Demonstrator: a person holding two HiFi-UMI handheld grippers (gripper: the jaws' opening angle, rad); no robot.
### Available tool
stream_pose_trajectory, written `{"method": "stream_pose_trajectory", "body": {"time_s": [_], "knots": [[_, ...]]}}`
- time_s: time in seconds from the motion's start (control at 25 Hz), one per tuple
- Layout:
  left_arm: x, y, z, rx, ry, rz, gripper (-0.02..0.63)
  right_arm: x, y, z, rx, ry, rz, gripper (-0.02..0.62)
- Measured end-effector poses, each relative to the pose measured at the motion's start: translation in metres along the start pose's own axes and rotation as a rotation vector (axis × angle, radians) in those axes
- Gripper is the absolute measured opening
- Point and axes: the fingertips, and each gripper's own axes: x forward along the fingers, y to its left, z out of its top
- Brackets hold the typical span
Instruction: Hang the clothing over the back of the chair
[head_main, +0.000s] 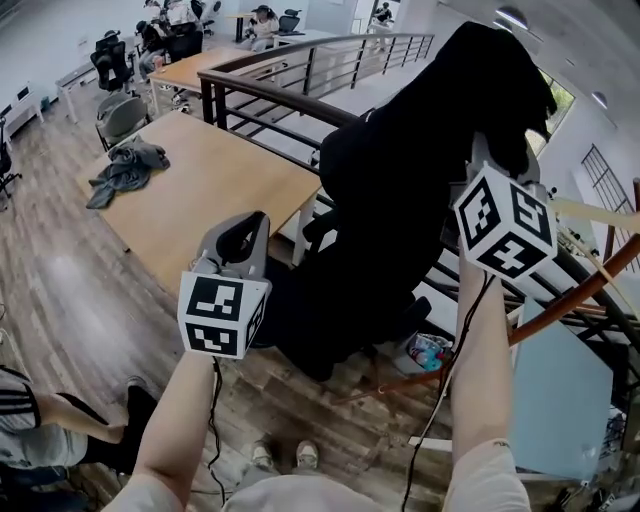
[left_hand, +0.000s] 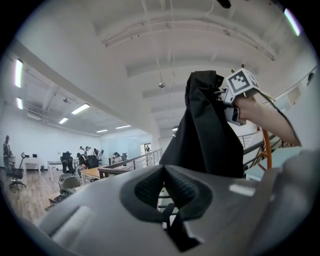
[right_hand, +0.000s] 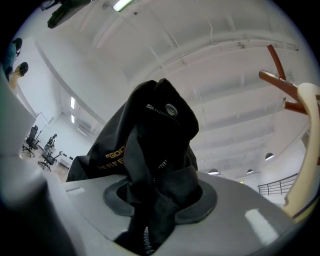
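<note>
Right claw (right_hand: 160, 197) clamped on black jacket (right_hand: 150, 125) bunched above it, left claw (left_hand: 164, 186) closed, empty

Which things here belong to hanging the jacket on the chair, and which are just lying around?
Job: jacket, chair, right gripper shut on the jacket, left gripper empty.
Lying about: grey cloth on the table, railing.
</note>
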Motion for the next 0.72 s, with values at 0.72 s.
{"method": "stream_pose_trajectory", "body": {"time_s": [0.72], "knots": [[0.002, 0.009, -0.110, -0.034, 0.212, 0.036, 0.003, -0.077, 0.136, -0.209, 0.099, 0.341, 0.257, 0.153]]}}
